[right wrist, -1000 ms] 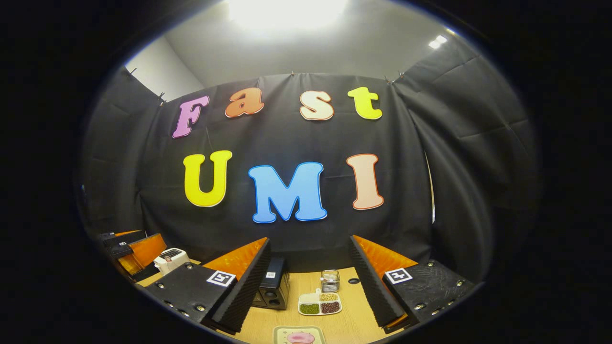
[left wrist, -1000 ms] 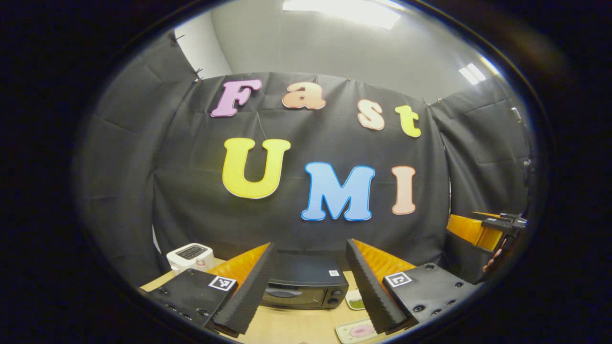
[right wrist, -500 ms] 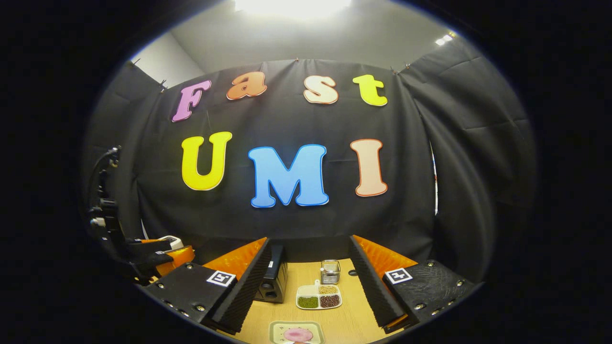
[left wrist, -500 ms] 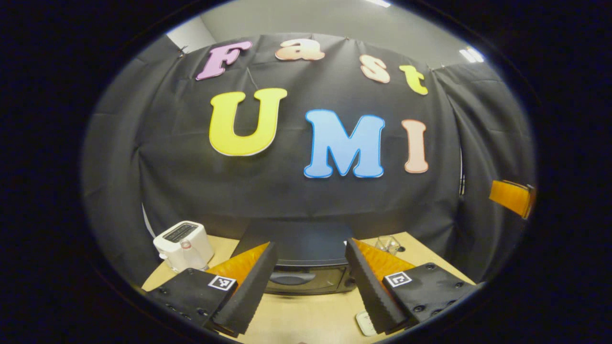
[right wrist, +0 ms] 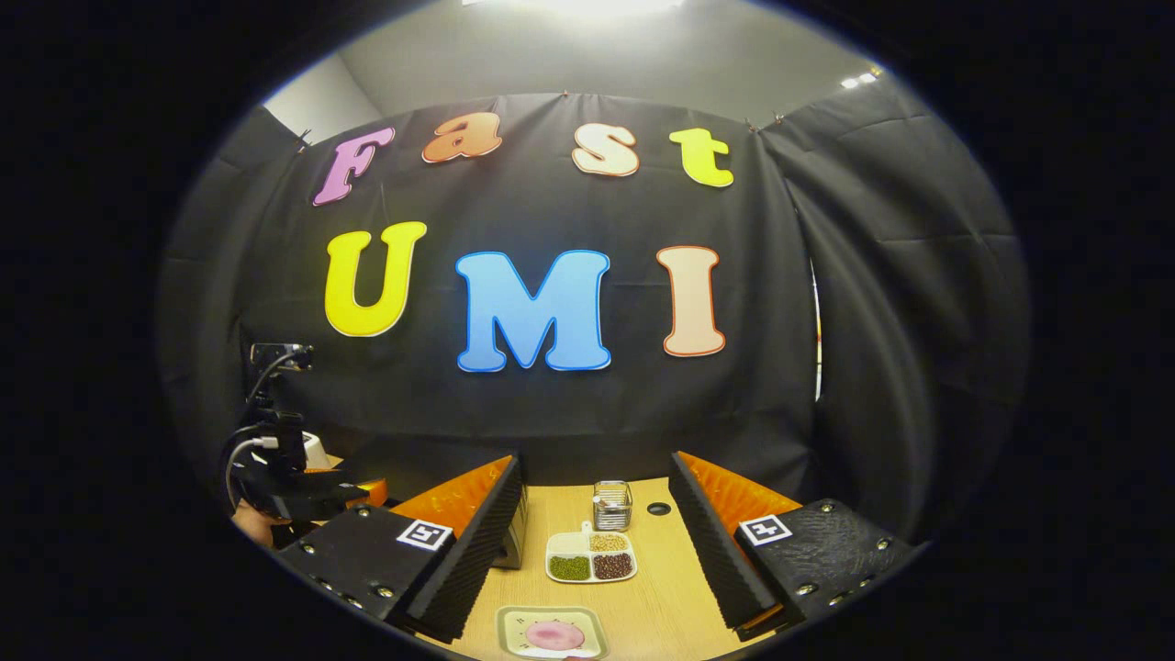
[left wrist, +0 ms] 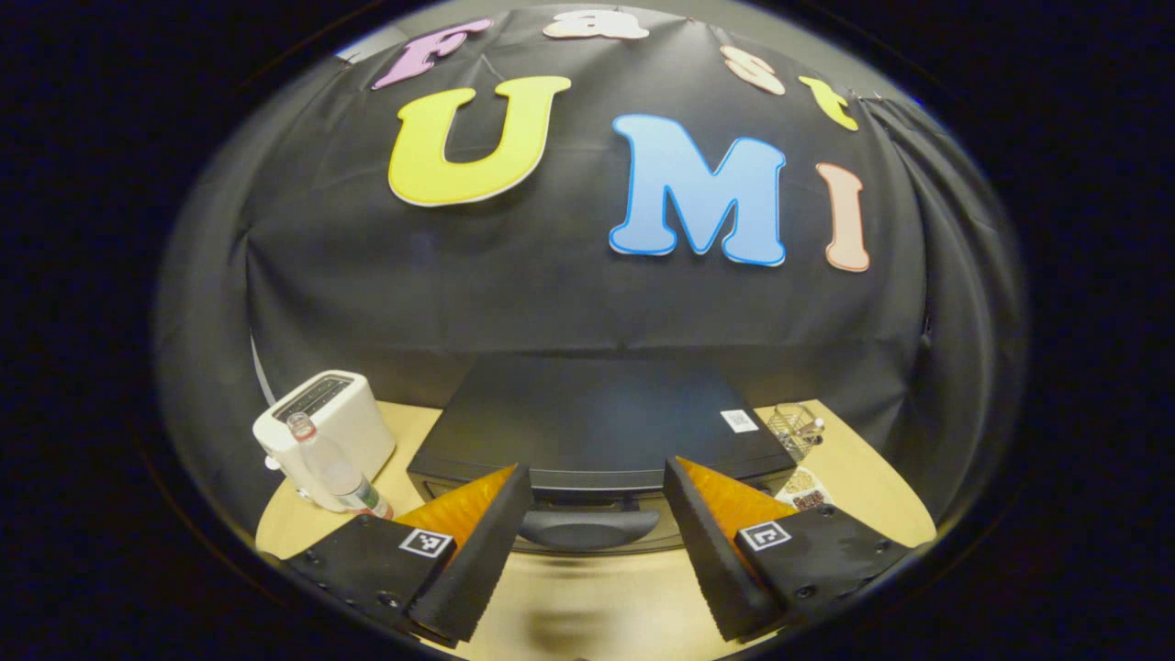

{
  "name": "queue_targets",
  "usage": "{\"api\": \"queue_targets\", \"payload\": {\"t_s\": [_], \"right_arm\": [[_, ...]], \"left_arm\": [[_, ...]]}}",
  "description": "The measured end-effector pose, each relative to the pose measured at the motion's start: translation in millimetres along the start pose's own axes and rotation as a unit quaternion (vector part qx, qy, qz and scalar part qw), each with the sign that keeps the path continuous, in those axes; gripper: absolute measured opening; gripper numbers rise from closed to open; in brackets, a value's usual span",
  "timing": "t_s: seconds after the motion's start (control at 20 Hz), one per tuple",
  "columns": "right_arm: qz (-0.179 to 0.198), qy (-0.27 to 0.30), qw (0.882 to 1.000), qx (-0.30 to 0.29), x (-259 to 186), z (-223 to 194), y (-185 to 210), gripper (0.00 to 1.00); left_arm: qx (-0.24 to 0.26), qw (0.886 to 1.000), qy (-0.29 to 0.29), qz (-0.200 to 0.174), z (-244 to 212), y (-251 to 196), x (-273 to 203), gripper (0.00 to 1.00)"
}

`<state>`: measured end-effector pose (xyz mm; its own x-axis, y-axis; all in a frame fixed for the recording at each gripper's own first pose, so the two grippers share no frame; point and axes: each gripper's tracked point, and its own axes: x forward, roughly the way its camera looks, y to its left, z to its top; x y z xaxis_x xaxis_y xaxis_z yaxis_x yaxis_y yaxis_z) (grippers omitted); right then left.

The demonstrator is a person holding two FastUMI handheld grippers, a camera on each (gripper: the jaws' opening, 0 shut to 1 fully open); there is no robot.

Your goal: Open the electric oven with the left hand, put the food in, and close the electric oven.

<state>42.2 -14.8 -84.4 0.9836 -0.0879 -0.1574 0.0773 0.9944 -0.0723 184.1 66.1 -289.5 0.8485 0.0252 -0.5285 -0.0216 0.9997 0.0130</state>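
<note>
The black electric oven [left wrist: 587, 427] stands right ahead in the left gripper view, door closed, with its handle [left wrist: 587, 529] across the top of the door. My left gripper [left wrist: 587, 560] is open, one finger to each side of the handle, just in front of it and not touching. The food, a pink round piece on a small pale plate [right wrist: 551, 633], lies near the table's front in the right gripper view. Above it my right gripper [right wrist: 597, 551] hangs open and holds nothing. The left gripper [right wrist: 344, 496] shows at far left there, with a hand behind it.
A white toaster [left wrist: 317, 427] and a small bottle [left wrist: 335, 466] stand left of the oven. Right of it are a wire holder [right wrist: 612, 505] and a divided dish of beans [right wrist: 590, 557]. The wooden table [right wrist: 661, 588] ends at the black cloth behind.
My left gripper has moved forward and down to the oven, which now looms large with its handle between the fingers. The right gripper has tilted down slightly and stays open.
</note>
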Motion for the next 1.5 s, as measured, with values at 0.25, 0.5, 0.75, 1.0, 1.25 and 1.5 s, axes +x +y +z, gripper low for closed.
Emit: {"api": "queue_targets", "payload": {"t_s": [0.25, 0.5, 0.75, 1.0, 1.25, 1.5], "right_arm": [[-0.018, 0.007, 1.0, -0.001, -1, -4, -7, 0.98], [-0.023, 0.011, 1.0, -0.003, -3, -7, -8, 0.98], [-0.015, 0.008, 1.0, 0.0, -7, -6, -4, 0.98], [-0.007, 0.003, 1.0, 0.0, -14, -3, -4, 0.98], [0.005, -0.001, 1.0, 0.008, -23, -3, -7, 0.98], [0.005, 0.006, 1.0, 0.012, -26, -4, -10, 0.98]], "left_arm": [[0.026, 0.999, 0.031, 0.008, -31, 6, 25, 0.98], [0.039, 0.999, 0.032, 0.016, -38, 7, 35, 0.99], [0.029, 0.999, 0.033, 0.013, -44, 6, 26, 0.97], [0.02, 0.999, 0.041, 0.013, -65, 4, 1, 0.97], [0.002, 0.998, 0.055, 0.011, -90, 3, -19, 0.97], [-0.001, 0.998, 0.07, 0.01, -112, 3, -32, 0.97]]}}
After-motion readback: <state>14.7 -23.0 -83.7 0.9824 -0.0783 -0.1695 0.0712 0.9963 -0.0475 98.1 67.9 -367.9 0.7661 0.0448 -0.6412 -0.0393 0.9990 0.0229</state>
